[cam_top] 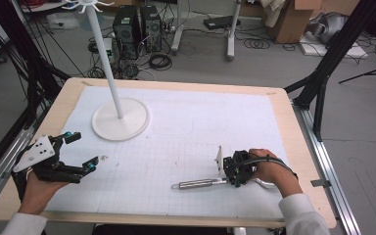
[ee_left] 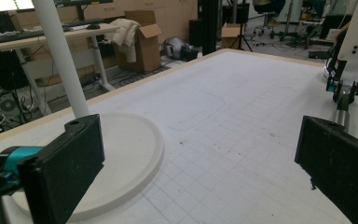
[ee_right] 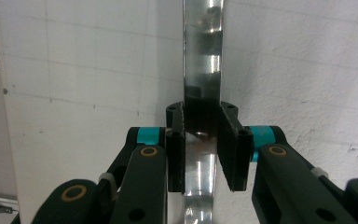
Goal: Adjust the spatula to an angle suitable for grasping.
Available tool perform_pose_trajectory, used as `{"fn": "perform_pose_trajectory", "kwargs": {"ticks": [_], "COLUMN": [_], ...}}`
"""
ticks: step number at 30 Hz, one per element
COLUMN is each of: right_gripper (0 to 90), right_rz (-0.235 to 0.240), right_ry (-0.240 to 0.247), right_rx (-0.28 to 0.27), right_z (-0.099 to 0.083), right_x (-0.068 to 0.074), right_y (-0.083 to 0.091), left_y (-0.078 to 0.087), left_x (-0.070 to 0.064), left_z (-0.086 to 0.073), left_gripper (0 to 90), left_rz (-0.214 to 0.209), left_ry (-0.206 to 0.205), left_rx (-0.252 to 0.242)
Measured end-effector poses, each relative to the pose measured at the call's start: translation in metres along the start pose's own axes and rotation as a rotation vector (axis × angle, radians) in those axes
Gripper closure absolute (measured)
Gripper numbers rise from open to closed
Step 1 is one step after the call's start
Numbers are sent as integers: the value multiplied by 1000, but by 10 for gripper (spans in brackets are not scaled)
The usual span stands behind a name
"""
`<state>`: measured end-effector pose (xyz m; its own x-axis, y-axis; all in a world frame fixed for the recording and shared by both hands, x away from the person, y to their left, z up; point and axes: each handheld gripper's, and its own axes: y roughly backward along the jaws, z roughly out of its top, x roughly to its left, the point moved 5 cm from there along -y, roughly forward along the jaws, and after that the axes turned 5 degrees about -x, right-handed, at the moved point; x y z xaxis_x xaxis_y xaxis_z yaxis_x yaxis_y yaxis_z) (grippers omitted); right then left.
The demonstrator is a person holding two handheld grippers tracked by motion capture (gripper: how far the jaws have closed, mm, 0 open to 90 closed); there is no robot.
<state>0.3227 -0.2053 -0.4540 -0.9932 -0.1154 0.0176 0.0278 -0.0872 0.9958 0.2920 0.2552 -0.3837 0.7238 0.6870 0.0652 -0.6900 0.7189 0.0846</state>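
- Right gripper (cam_top: 229,172): jaws closed on the metal utensil (cam_top: 198,183), clamping its flat shaft (ee_right: 200,70).
- Utensil lies flat on the desk (cam_top: 176,98); long axis runs leftward from the jaws.
- Left gripper (cam_top: 81,149): jaws wide open, empty, well apart near the stand base (cam_top: 120,120).
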Motion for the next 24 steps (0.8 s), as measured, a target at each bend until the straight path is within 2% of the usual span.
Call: {"fn": "perform_pose_trajectory", "kwargs": {"ticks": [1, 4, 5, 10, 16, 19, 24], "right_gripper": [747, 748, 748, 749, 748, 749, 749], "right_rz": [-5, -10, -13, -28, -53, -58, -78], "right_ry": [15, 10, -8, -17, -62, -62, -96], "right_rx": [-8, -15, -21, -57, -109, -126, -194], "right_z": [0, 0, 0, 1, 1, 2, 2], "right_x": [-1, -2, -1, -2, -2, -2, -3], "right_y": [0, 1, 3, 7, 15, 17, 26], "left_y": [0, 0, 0, 0, 0, 0, 2], "left_x": [0, 0, 0, 0, 0, 1, 2], "left_z": [0, 0, 0, 0, 2, 2, 5], "left_gripper": [17, 18, 17, 18, 18, 17, 18], "left_rz": [0, 1, 1, 2, 1, 3, 9], "left_ry": [0, -1, 0, 1, 0, -2, -4], "left_rx": [0, -2, -2, 1, -4, -6, -13]}}
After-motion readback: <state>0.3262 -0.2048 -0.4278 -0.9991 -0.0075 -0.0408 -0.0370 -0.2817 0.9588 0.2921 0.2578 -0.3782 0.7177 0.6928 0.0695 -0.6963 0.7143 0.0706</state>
